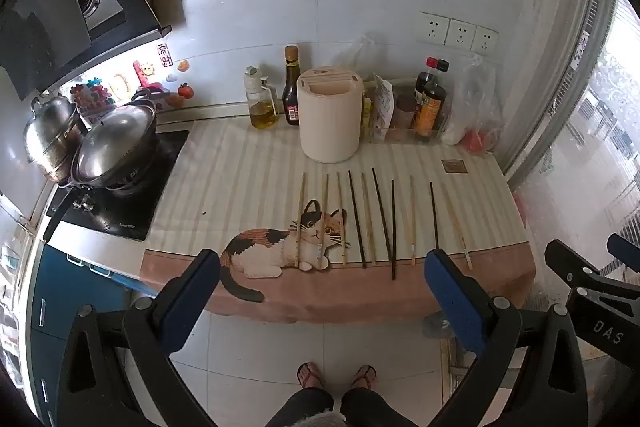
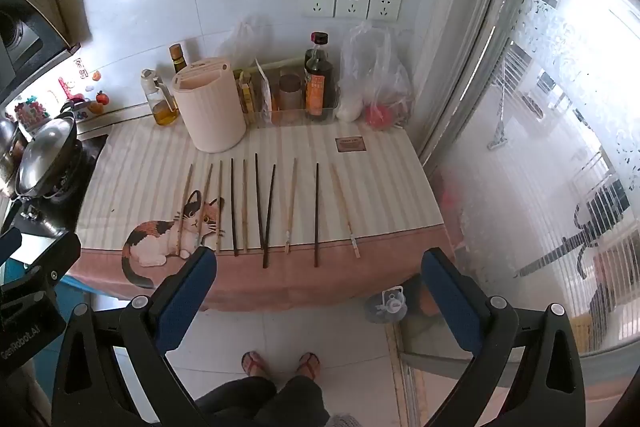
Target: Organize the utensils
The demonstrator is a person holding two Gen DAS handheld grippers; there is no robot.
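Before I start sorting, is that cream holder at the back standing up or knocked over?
Upright. The cream holder stands on its base on the cloth, its slotted top facing up, behind the row of chopsticks.

White letters "DAS" stand on the black body of the right tool, seen to the right of the left tool. "GenRobot.AI" runs along the black body of the left tool, left of the right tool. The bottle labels and the red wall sticker are too small to read.
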